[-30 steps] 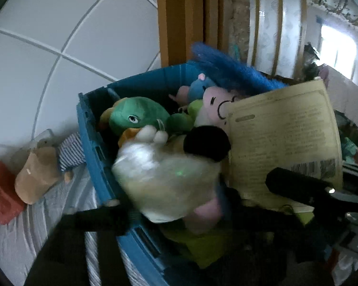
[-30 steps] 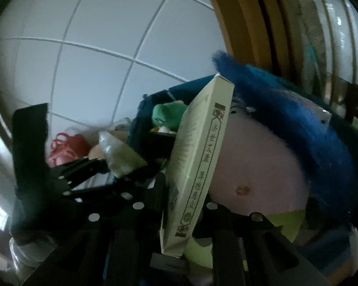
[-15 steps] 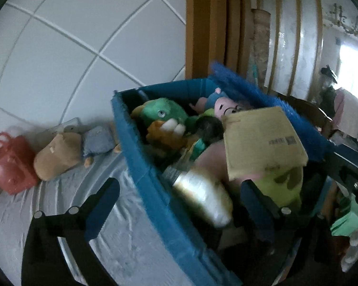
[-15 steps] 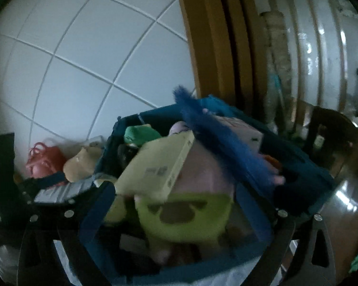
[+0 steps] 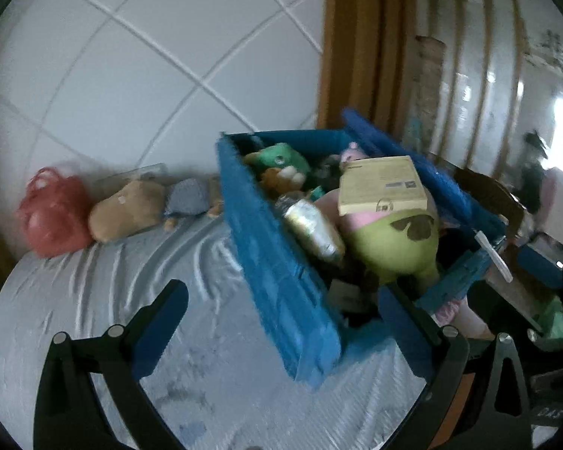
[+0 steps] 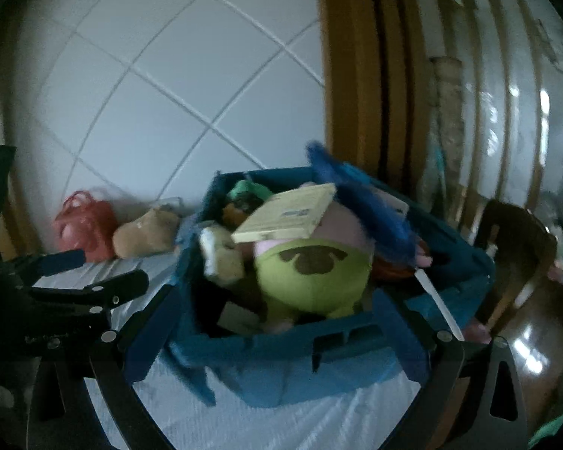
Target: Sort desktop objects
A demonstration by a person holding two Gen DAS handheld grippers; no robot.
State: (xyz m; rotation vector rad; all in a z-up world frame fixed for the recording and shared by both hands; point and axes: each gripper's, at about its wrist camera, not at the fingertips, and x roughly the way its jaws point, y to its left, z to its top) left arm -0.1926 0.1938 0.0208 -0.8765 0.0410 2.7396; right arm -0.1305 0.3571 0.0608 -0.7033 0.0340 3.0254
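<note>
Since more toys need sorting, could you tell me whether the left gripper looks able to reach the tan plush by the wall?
Probably yes: the left gripper is open and empty, and the tan plush lies exposed on the cloth, left of the blue bin.

A blue plastic storage crate [image 5: 281, 273] is noted; a yellow-green plush toy [image 6: 311, 281] is marked with dark brown patches.

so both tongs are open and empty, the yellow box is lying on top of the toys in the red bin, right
One thing is off: the bin is blue, not red; the right wrist view shows it. The rest holds: the yellow box lies on top of the toys, and the left tongs and right tongs are open and empty.
</note>
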